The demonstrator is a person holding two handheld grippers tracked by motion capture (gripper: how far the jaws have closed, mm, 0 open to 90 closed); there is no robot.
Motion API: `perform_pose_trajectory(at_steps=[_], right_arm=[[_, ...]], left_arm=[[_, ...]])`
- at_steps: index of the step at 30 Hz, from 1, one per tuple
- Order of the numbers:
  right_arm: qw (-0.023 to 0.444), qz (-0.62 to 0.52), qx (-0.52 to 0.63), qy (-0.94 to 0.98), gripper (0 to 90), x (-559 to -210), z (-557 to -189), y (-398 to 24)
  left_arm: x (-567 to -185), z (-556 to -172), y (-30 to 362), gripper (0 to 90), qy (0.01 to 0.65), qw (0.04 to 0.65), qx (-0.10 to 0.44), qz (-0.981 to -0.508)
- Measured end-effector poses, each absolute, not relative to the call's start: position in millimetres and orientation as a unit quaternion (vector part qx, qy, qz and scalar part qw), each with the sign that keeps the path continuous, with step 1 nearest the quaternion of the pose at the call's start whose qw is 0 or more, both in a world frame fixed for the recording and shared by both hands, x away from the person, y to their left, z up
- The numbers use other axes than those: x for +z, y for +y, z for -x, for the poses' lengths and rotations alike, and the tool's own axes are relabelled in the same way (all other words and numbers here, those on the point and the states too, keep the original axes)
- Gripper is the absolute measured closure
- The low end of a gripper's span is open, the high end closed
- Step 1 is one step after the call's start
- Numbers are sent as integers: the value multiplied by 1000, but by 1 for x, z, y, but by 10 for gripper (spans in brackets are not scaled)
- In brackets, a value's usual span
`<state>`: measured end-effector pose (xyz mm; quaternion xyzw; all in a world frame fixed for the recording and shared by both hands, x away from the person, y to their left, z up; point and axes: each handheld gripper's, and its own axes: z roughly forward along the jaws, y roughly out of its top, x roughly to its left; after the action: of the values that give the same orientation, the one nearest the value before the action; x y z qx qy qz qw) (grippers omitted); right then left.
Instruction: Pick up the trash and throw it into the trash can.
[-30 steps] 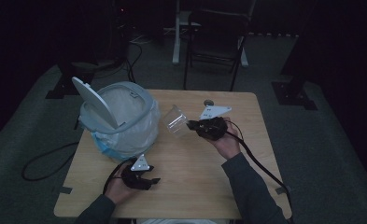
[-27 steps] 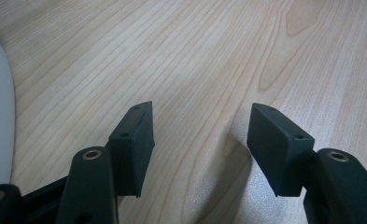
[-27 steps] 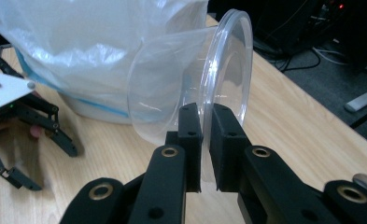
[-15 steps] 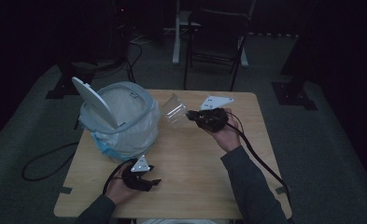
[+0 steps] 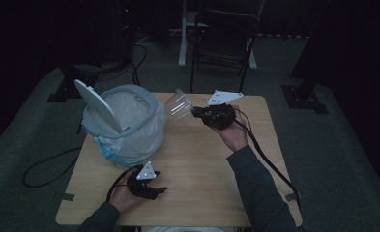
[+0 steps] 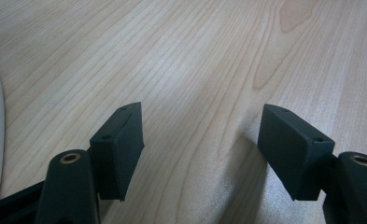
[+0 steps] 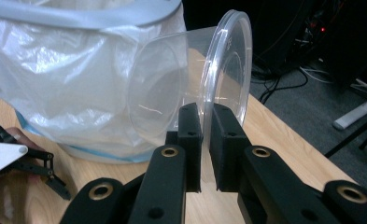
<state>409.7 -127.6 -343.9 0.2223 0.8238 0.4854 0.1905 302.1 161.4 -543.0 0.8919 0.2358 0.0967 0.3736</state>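
My right gripper [image 5: 195, 113] is shut on the rim of a clear plastic cup [image 5: 178, 106] and holds it in the air on its side, just right of the bin's top. In the right gripper view the pads [image 7: 190, 130] pinch the cup's [image 7: 172, 93] rim. The grey bin [image 5: 144, 123], lined with a white bag [image 7: 64, 70], has its lid [image 5: 95, 105] tipped up. My left gripper [image 5: 161, 190] lies low at the table's front with nothing between its jaws. They have just been opening, and its view shows bare wood between the two pads [image 6: 120, 140].
The wooden table [image 5: 202, 183] carries the bin at its left. A black chair [image 5: 224, 34] stands behind the far edge. Cables trail off the table's right side [image 5: 270, 159] and across the floor at left [image 5: 47, 169].
My right hand has lifted the cup higher and a little farther back beside the bin. The left hand has stayed where it was.
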Motion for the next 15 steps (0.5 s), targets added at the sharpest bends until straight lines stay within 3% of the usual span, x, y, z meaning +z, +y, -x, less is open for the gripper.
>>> perform_pose_trajectory(at_steps=[15], right_arm=[[197, -219, 491, 819, 832, -326, -418, -120]], left_arm=[[-544, -302, 160, 277, 236, 370, 103, -893]])
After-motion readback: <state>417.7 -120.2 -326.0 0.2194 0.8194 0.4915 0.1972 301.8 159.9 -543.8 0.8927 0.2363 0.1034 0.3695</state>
